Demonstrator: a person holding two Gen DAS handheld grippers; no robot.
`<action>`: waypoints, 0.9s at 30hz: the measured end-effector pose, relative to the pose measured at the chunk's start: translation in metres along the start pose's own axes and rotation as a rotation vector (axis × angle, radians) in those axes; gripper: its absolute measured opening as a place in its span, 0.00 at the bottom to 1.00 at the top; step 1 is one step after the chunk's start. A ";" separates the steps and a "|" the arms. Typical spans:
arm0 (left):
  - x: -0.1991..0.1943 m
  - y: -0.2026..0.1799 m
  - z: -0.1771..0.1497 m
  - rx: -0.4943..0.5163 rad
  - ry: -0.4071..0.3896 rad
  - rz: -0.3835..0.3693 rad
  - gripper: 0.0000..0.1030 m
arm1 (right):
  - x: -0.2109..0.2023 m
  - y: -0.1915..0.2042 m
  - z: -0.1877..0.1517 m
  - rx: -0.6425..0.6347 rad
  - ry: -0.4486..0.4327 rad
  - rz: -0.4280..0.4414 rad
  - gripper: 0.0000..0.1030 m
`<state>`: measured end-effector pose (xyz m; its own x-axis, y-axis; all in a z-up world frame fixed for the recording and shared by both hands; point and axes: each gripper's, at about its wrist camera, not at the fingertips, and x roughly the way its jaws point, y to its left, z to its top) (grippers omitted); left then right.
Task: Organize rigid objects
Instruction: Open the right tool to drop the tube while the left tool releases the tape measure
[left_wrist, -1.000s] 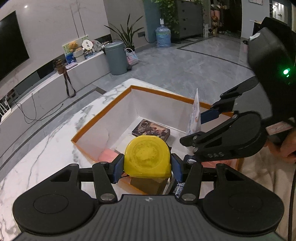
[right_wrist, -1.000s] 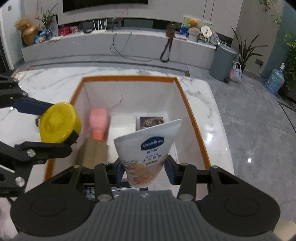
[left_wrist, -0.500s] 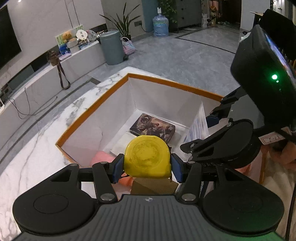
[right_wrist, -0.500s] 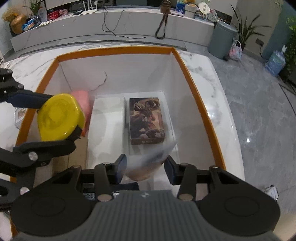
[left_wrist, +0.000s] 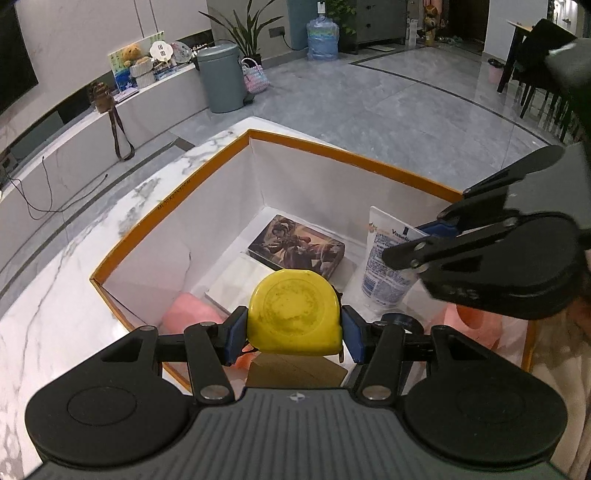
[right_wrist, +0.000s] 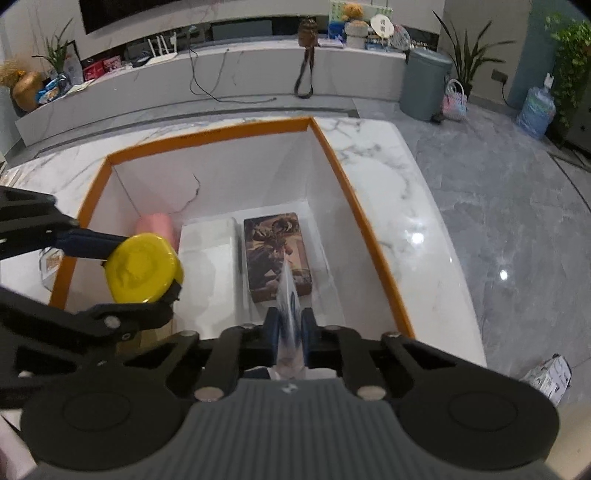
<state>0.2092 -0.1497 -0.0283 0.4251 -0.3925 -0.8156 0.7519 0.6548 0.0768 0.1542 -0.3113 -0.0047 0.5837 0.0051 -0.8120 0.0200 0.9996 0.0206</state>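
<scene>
My left gripper (left_wrist: 294, 334) is shut on a yellow tape measure (left_wrist: 295, 312) and holds it over the near left part of the orange-rimmed white box (left_wrist: 347, 157). The tape measure also shows in the right wrist view (right_wrist: 142, 269). My right gripper (right_wrist: 290, 332) is shut on a white Vaseline tube (right_wrist: 288, 306), seen edge-on over the box's near right part. The tube also shows in the left wrist view (left_wrist: 388, 258), tilted inside the box.
In the box (right_wrist: 207, 138) lie a dark picture box (right_wrist: 277, 254), a white flat box (right_wrist: 208, 266), a pink object (right_wrist: 155, 227) and a brown cardboard piece (left_wrist: 295, 369). The box stands on a marble table (right_wrist: 402, 206) whose edge drops to grey floor on the right.
The right gripper has turned the tube from face-on to edge-on and carried it lower into the box. The left gripper has moved forward over the box with the tape measure.
</scene>
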 end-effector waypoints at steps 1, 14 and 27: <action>0.001 0.000 0.001 -0.003 0.002 -0.004 0.59 | -0.004 0.001 0.000 -0.019 -0.005 -0.001 0.05; 0.015 -0.015 0.015 0.002 0.016 -0.044 0.59 | -0.028 -0.016 0.002 -0.082 -0.044 -0.072 0.00; 0.050 -0.032 0.023 0.008 0.082 -0.081 0.59 | -0.032 -0.025 0.005 -0.051 -0.083 -0.054 0.06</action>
<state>0.2185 -0.2052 -0.0581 0.3207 -0.3893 -0.8635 0.7864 0.6176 0.0137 0.1389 -0.3369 0.0233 0.6483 -0.0488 -0.7598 0.0132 0.9985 -0.0529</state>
